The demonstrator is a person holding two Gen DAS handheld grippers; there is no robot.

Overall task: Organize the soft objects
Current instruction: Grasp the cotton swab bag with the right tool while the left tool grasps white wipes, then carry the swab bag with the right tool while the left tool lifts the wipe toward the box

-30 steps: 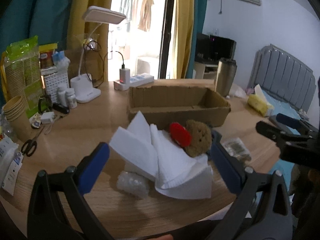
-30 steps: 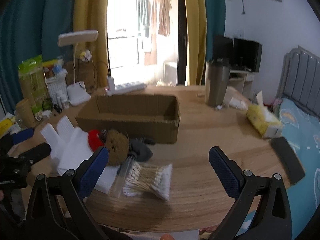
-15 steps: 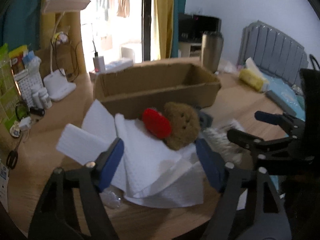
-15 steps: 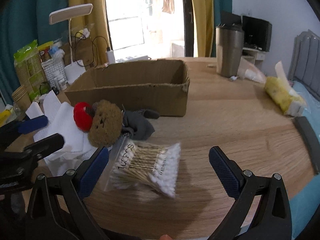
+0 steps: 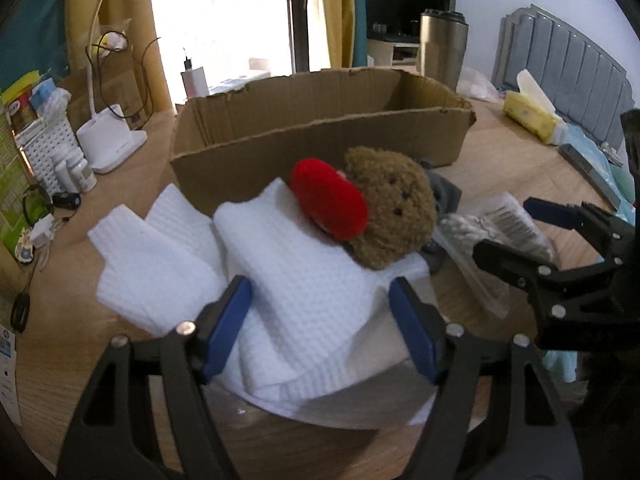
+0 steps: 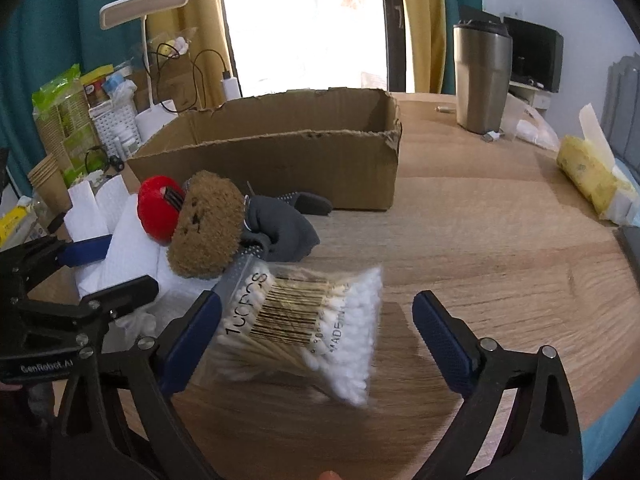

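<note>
A pile of white paper towels (image 5: 304,280) lies on the wooden table before an open cardboard box (image 5: 320,128). A brown plush with a red cap (image 5: 384,208) rests on the towels. My left gripper (image 5: 320,324) is open, its blue pads on either side of the towel pile. In the right wrist view, a clear bag of cotton swabs (image 6: 304,320) lies between the open pads of my right gripper (image 6: 316,340). A grey glove (image 6: 284,228) lies behind the bag, beside the plush (image 6: 200,224) and the box (image 6: 280,156).
A steel tumbler (image 6: 482,76) stands at the back right. A yellow tissue pack (image 6: 592,172) lies at the right edge. A white desk lamp (image 5: 108,80), a white basket, small bottles, paper cups (image 6: 48,180) and cables crowd the left side.
Both grippers have moved forward and down. The left gripper's pads now flank the towel pile and stand closer together. The right gripper has come over the cotton swab bag.
</note>
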